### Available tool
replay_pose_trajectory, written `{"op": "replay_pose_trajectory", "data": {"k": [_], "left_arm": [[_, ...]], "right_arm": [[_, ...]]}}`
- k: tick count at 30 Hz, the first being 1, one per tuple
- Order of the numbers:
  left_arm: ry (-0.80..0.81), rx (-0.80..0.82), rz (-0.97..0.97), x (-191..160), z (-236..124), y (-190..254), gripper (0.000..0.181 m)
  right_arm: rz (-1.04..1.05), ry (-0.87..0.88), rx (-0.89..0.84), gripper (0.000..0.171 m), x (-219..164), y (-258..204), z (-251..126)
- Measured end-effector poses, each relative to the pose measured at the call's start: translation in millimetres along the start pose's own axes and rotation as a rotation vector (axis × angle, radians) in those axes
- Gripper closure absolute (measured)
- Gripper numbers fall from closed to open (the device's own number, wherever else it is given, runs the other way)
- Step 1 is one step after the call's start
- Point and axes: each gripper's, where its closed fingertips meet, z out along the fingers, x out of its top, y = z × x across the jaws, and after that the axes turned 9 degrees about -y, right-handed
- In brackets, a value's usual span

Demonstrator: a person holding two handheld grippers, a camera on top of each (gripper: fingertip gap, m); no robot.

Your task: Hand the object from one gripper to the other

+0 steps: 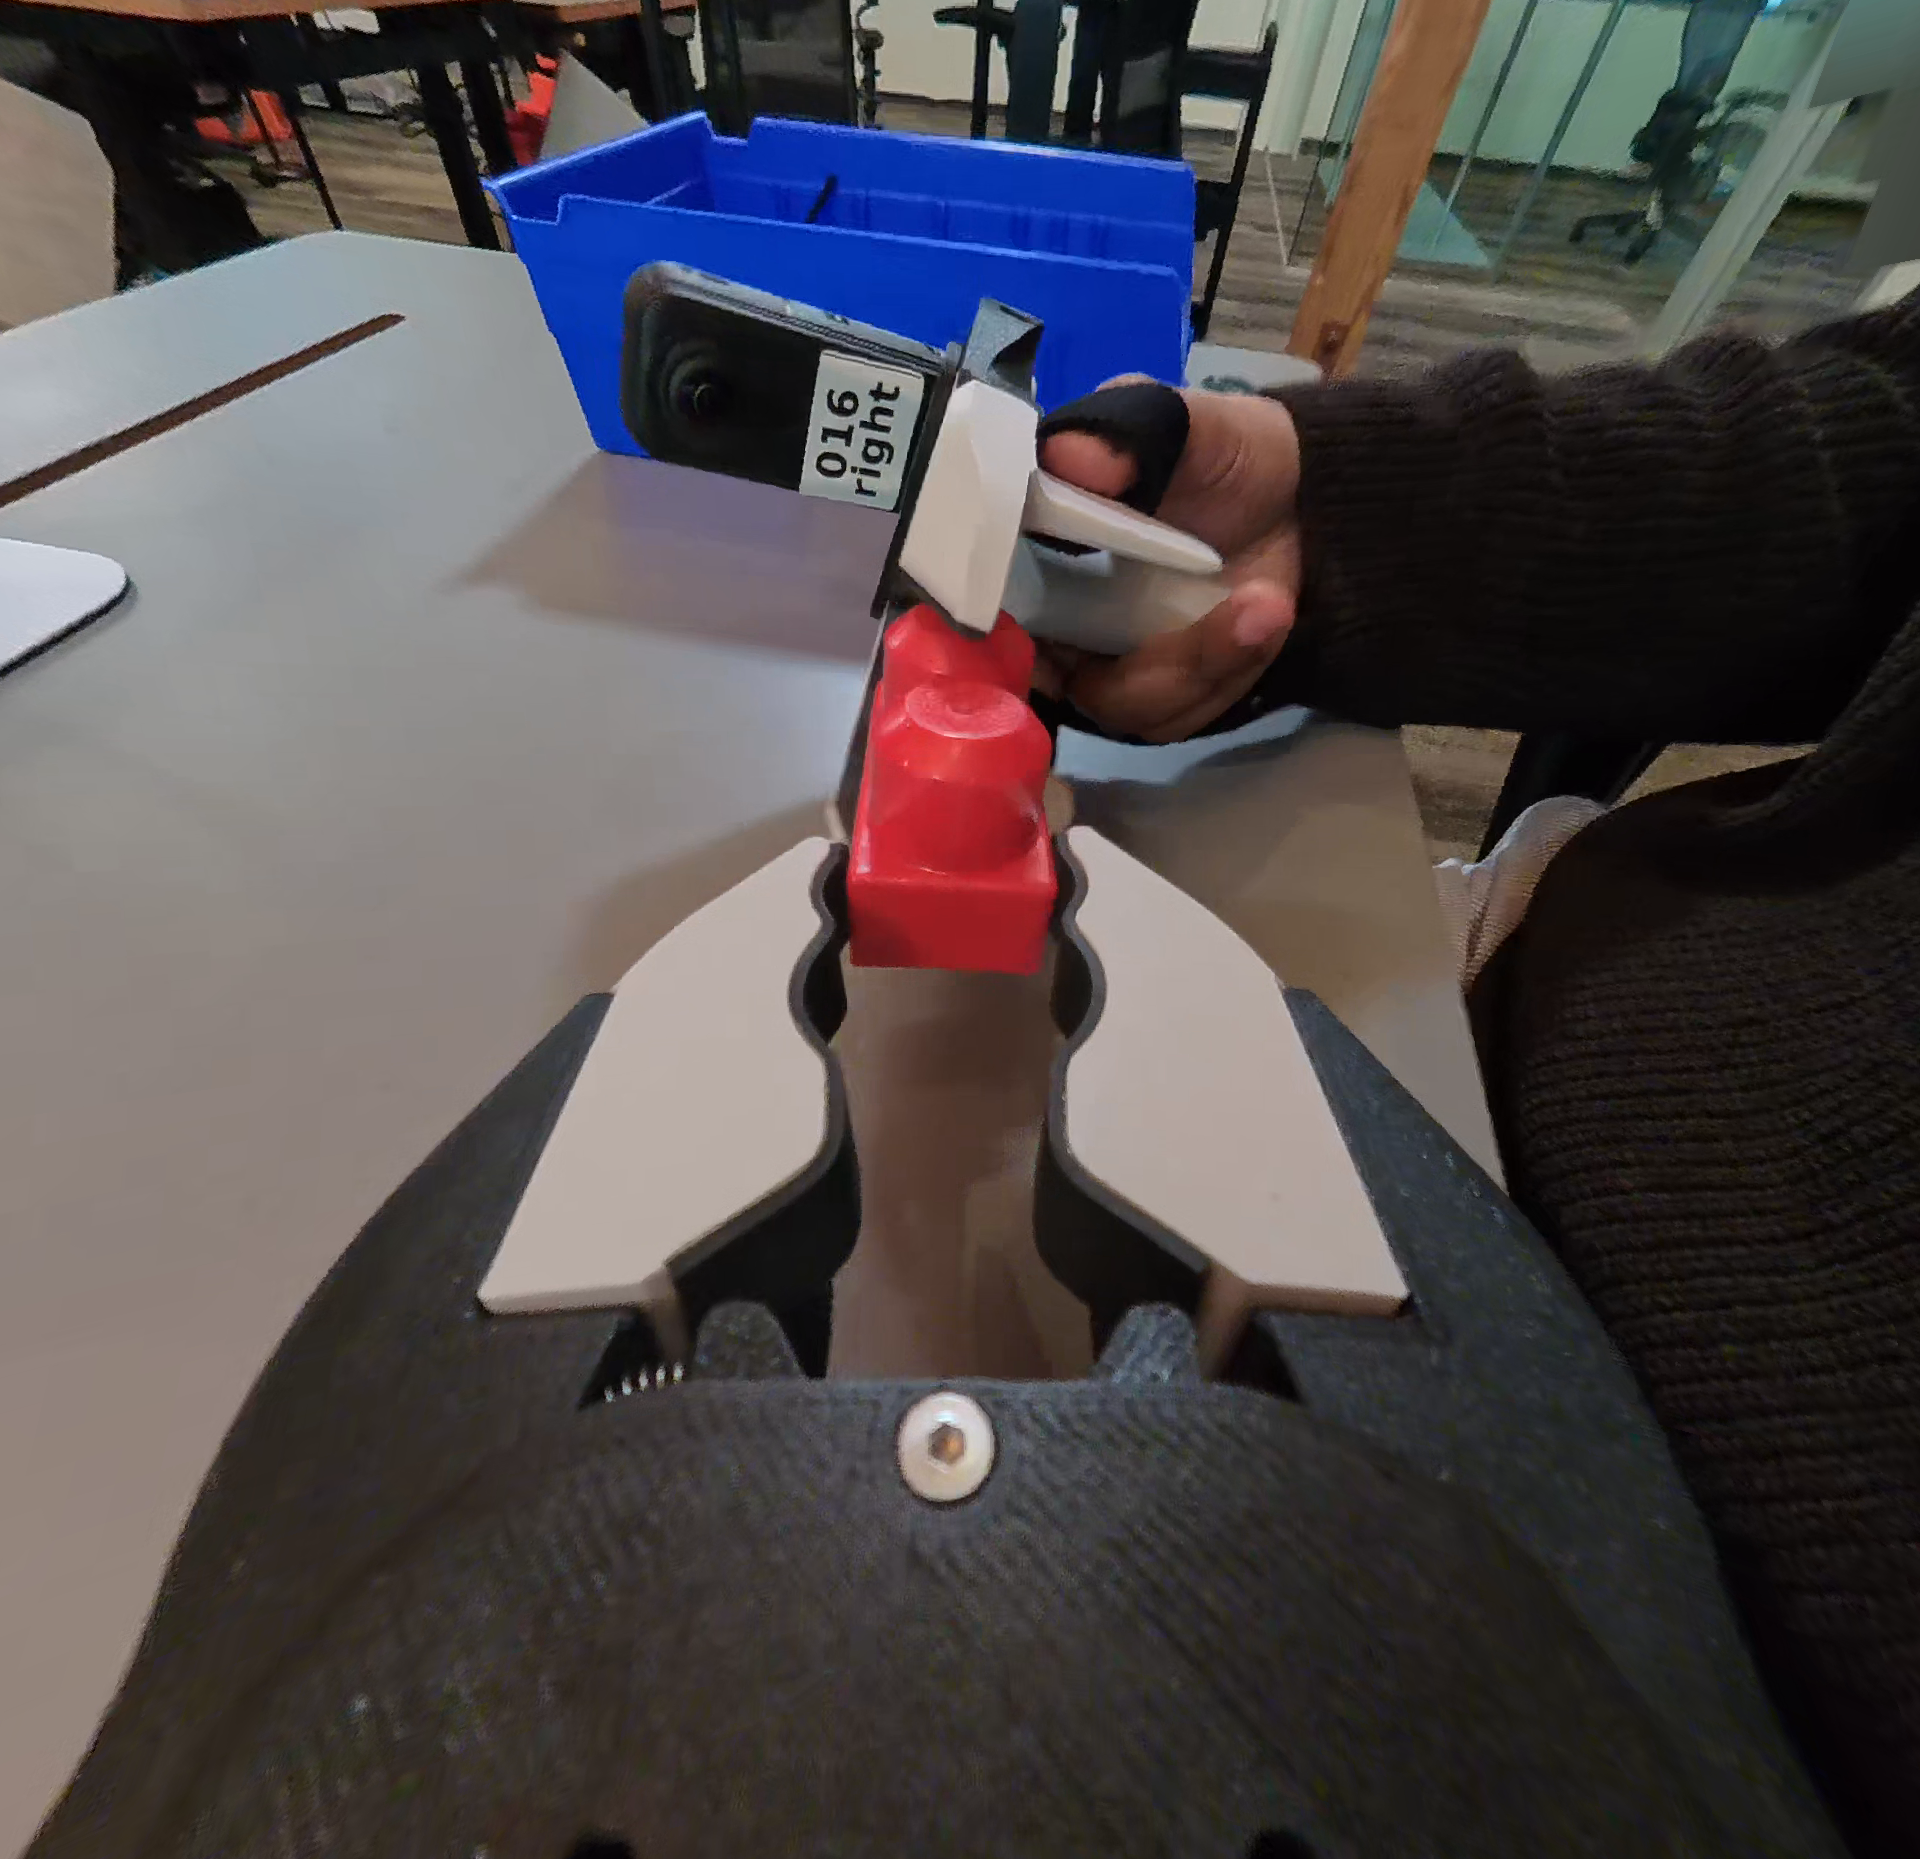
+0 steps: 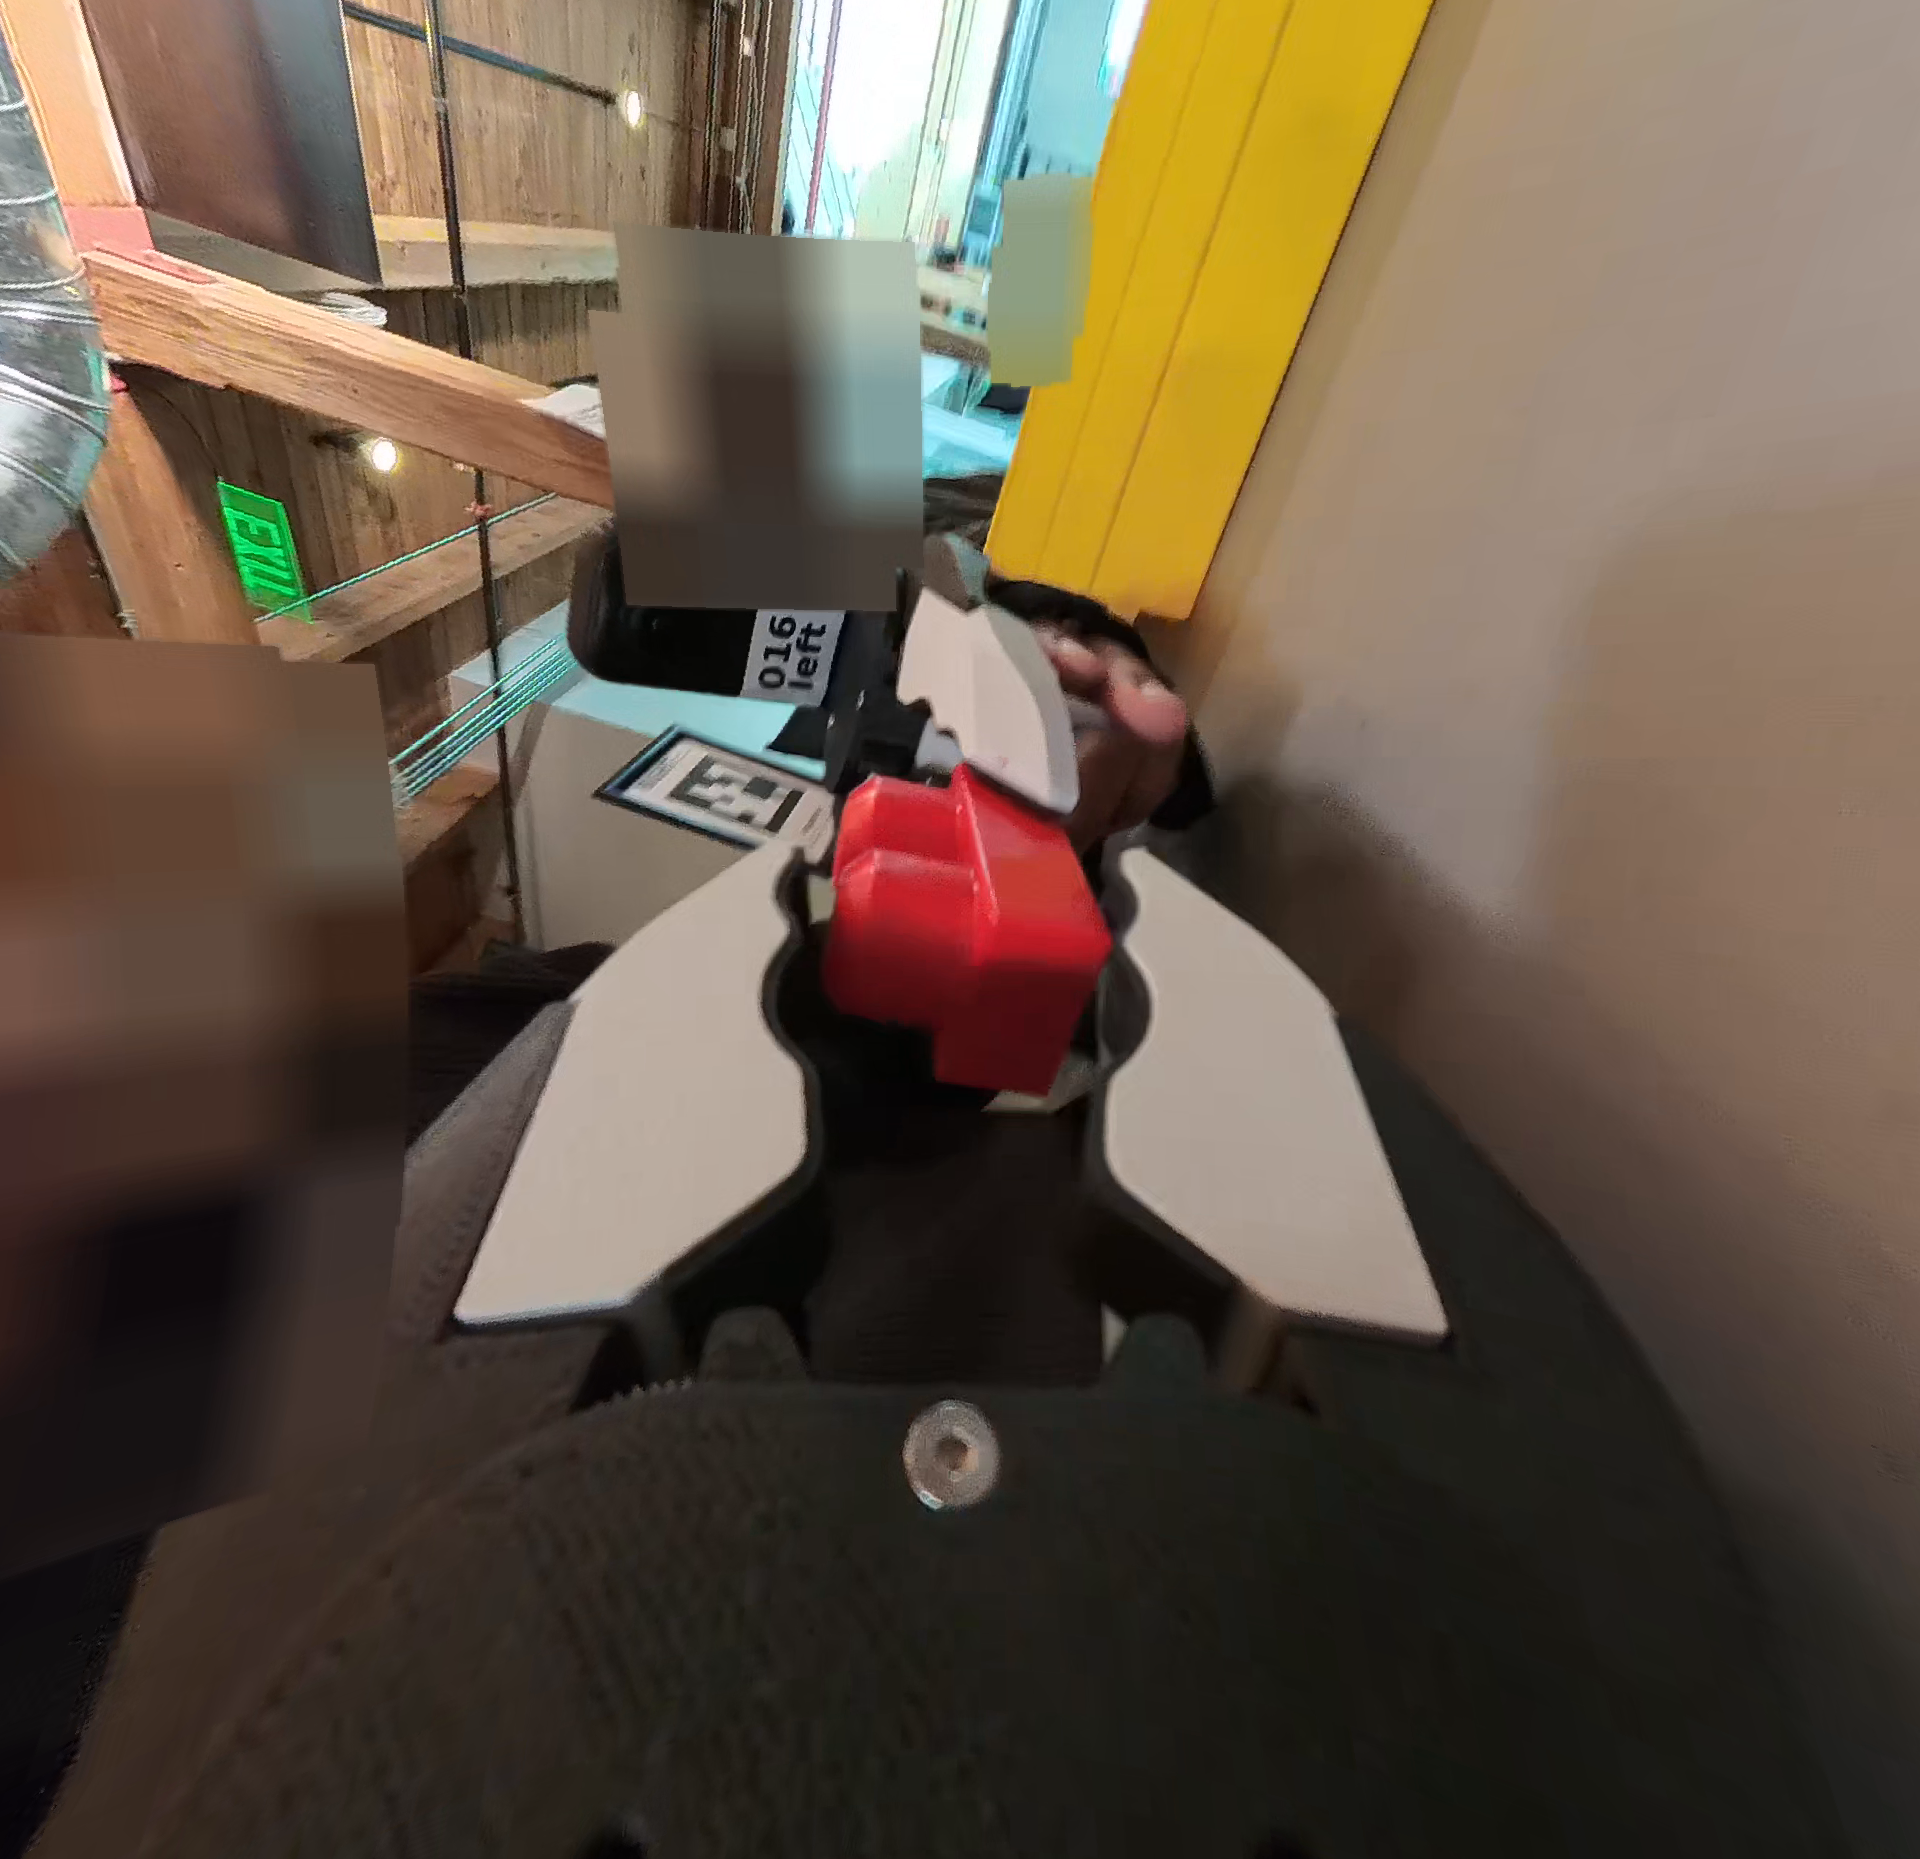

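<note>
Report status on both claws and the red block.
Left claw shut on red block. Right claw around its other end, grip unclear. Block held above grey table. Nothing in the way.

L gripper (image 1: 951, 900): both fingers pressed on red block (image 1: 951, 843), held over worktop's right edge | R gripper (image 2: 961, 962): jaws a bit wider than block, left finger apart from it, right-side contact unclear | R hand (image 1: 1195, 562): bare, dark knit sleeve, wrapped round handle, thumb on top
</note>
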Motion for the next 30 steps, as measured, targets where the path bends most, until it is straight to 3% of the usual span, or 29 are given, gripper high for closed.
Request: {"op": "replay_pose_trajectory", "data": {"k": [1, 5, 10, 14, 17, 22, 26, 30], "left_arm": [[0.014, -0.009, -0.030, 2, -2, -1, 0.144], [0.059, 0.094, -0.122, 7, -13, -26, 0.144], [0.101, 0.232, -0.324, 3, -25, -58, 0.144], [0.149, 0.277, -0.468, 0, -32, -71, 0.144], [0.168, 0.278, -0.507, -1, -33, -72, 0.144], [0.175, 0.234, -0.470, 4, -31, -66, 0.144], [0.237, -0.004, -0.353, 25, -27, -32, 0.143], [0.157, -0.078, -0.268, 18, -19, -15, 0.143]], "right_arm": [[-0.035, 0.045, -0.031, 0.108, 6, 2, -2], [-0.195, 0.254, -0.189, 0.096, 36, 2, -27], [-0.607, 0.465, -0.567, 0.088, 62, -10, -55], [-0.882, 0.407, -0.854, 0.094, 60, -9, -46], [-0.984, 0.316, -0.956, 0.100, 54, -2, -32], [-1.070, 0.251, -0.949, 0.110, 46, -3, -17], [-1.064, 0.271, -0.782, 0.120, 41, -21, -14], [-1.000, 0.320, -0.566, 0.129, 37, -45, -17]]}}
